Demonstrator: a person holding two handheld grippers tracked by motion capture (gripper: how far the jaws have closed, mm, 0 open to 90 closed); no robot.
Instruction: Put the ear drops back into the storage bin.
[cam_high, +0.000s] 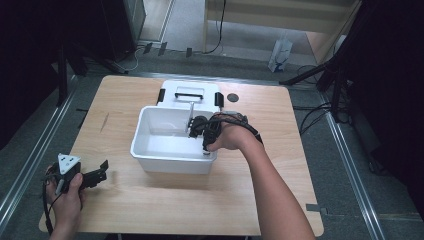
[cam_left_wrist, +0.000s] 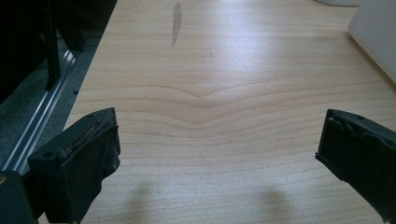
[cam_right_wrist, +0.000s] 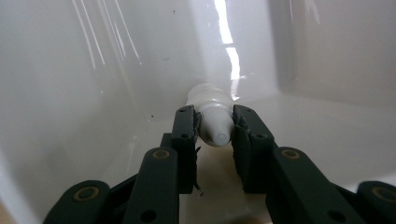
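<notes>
Right gripper (cam_right_wrist: 215, 133) lowered inside white bin (cam_high: 150, 152), jaws clamped on cap end of small white bottle (cam_right_wrist: 212, 114) near bin floor; narrow end gripped, judged for secure hold. Left gripper (cam_left_wrist: 217, 154) parked wide open, empty, over table (cam_left_wrist: 210, 70), kept clear of bin.

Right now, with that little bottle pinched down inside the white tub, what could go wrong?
The right tool grips the small white bottle only around its narrow cap end, so it might slip or swivel when lifted. It sits close to the white tub wall, so the hand could bump the rim coming out.
</notes>
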